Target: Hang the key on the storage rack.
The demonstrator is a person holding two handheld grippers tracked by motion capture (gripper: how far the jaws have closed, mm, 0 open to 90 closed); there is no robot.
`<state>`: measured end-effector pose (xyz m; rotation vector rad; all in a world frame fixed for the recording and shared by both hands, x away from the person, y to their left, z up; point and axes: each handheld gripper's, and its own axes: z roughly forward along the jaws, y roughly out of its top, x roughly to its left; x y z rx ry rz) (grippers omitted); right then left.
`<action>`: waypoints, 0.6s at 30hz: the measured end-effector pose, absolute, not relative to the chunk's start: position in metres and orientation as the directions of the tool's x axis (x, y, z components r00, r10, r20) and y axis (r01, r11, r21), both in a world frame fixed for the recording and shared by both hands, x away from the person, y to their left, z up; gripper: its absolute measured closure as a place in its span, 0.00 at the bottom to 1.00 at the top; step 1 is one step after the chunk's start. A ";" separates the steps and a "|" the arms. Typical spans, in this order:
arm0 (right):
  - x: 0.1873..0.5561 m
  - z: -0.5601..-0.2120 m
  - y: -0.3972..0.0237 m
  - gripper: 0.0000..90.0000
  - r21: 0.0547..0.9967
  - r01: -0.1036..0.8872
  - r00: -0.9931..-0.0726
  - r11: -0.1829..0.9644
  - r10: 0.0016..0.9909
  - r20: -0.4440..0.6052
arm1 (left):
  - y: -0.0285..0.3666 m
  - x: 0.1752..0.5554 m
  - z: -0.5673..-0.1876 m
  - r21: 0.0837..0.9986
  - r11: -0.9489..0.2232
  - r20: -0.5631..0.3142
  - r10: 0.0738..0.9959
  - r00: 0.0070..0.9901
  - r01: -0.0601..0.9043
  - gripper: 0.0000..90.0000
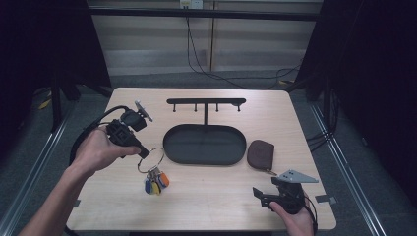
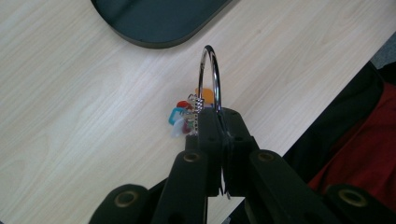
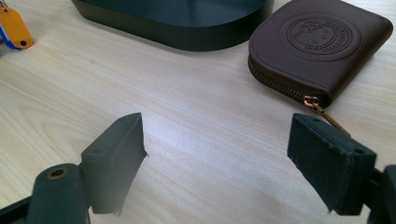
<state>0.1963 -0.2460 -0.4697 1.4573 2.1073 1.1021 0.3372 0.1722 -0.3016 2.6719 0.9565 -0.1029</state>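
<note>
A large silver key ring (image 1: pixel 151 158) with several coloured tags (image 1: pixel 156 183) hangs from my left gripper (image 1: pixel 143 153), which is shut on the ring's edge left of the black oval tray (image 1: pixel 204 144). In the left gripper view the ring (image 2: pixel 211 74) stands up from the closed jaws, and the tags (image 2: pixel 183 117) dangle over the wood. My right gripper (image 1: pixel 261 196) rests near the table's front right edge, open, with nothing between its fingers (image 3: pixel 116 154). A brown zip pouch (image 3: pixel 317 44) lies just beyond it.
A black hook rack (image 1: pixel 205 103) rises on a post from the tray's far side. The brown pouch (image 1: pixel 260 154) lies right of the tray. Cables trail on the floor behind the table. An orange tag (image 3: pixel 13 28) shows at the right gripper view's left edge.
</note>
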 end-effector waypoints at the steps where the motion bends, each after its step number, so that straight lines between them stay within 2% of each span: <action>1: 0.196 -0.470 -0.246 0.21 0.759 0.629 -0.409 0.168 0.902 0.140 | 0.172 0.338 -0.301 0.256 -0.730 -0.169 0.612 0.773 0.634 0.98; 18: 0.196 -0.470 -0.245 0.21 0.758 0.629 -0.412 0.172 0.901 0.138 | 0.167 0.348 -0.275 0.285 -0.728 -0.185 0.596 0.781 0.623 0.98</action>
